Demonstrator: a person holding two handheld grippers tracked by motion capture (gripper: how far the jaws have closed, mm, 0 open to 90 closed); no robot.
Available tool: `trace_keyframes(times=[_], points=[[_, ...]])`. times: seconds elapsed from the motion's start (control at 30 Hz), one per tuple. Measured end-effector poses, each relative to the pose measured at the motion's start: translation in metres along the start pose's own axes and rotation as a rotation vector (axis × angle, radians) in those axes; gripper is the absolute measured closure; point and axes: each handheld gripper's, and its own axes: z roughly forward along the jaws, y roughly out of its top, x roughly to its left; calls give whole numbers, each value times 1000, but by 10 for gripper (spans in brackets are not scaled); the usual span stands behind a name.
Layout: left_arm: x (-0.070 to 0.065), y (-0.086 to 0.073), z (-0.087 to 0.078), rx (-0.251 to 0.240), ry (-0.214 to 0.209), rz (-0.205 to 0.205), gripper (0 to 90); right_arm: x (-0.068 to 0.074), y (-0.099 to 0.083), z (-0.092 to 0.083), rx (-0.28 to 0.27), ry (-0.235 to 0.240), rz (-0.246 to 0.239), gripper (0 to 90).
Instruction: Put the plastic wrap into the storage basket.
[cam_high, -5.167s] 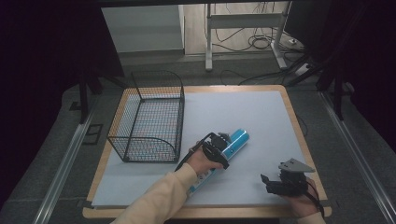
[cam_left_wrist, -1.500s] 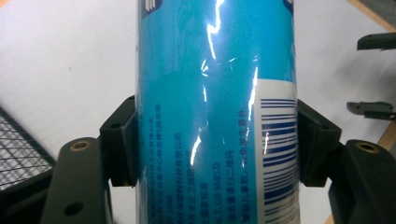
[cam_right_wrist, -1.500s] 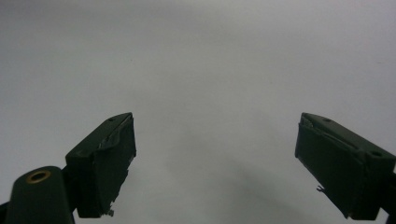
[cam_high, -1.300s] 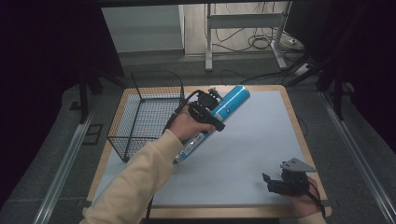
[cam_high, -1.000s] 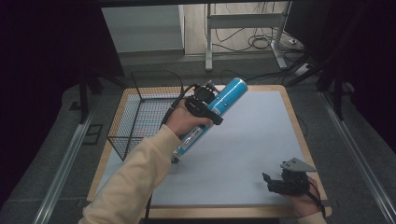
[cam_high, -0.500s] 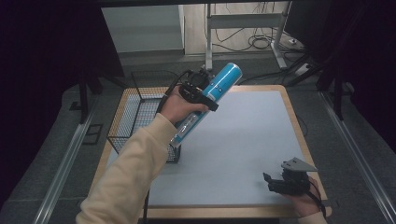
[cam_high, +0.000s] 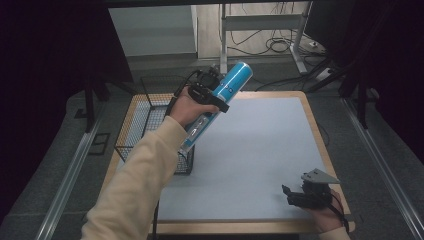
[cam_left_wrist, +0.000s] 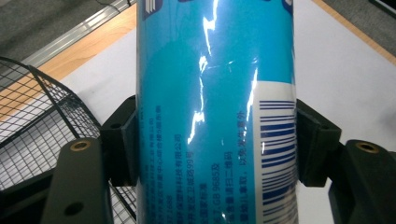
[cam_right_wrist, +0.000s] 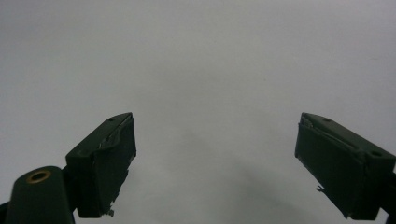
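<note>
A long blue tube (cam_high: 220, 102) with a clear lower end hangs tilted in the air over the right edge of the black wire basket (cam_high: 150, 120). My left gripper (cam_high: 207, 95) is shut on its middle, and in the left gripper view both pads press the sides of the tube (cam_left_wrist: 215, 112), beside its barcode. My right gripper (cam_high: 295, 196) rests at the table's near right corner. Its jaws stand wide apart in the right gripper view, with nothing but grey mat between the right gripper's (cam_right_wrist: 215, 158) pads.
The grey mat (cam_high: 260, 150) covers a wooden table (cam_high: 320, 130). The basket stands at the table's left side, and its mesh (cam_left_wrist: 32, 121) shows in the left gripper view. Beyond the table are desk legs and cables (cam_high: 280, 45) on the floor.
My left hand has lifted the tube up and carried it away from me toward the basket's far right corner, tilting it steeper. The right gripper has stayed where it was.
</note>
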Motion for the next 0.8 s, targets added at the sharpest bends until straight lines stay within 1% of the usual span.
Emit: trace_keyframes(times=[0.03,0.07,0.2,0.27,0.3,0.33,0.37,0.43,0.5,0.6,0.77,0.8], points=[[3,1,0,5,7,3,315,0,0,0,0,0,0,130],[4,1,0,3,8,-8,315,0,0,0,-1,0,1,131],[15,2,-4,10,18,-21,315,-1,0,0,-1,0,0,130],[20,3,-8,2,40,-25,315,-1,0,0,-2,-1,1,130],[23,4,-10,4,46,-27,315,-1,0,0,-2,-1,1,131],[23,4,-10,4,46,-27,315,-1,0,0,-2,-1,1,131],[27,4,-12,-6,55,-32,315,-1,0,0,-2,-2,1,130],[36,4,-17,-10,72,-48,315,-1,0,0,0,-3,2,130],[40,3,-17,-11,85,-54,315,-1,0,0,1,-2,3,130],[47,0,-17,2,111,-51,315,-1,0,0,1,-3,3,130],[56,-3,-16,6,127,-65,315,-1,0,0,-5,-5,-4,130],[58,-4,-15,5,131,-66,315,0,0,1,-1,-1,1,130]])
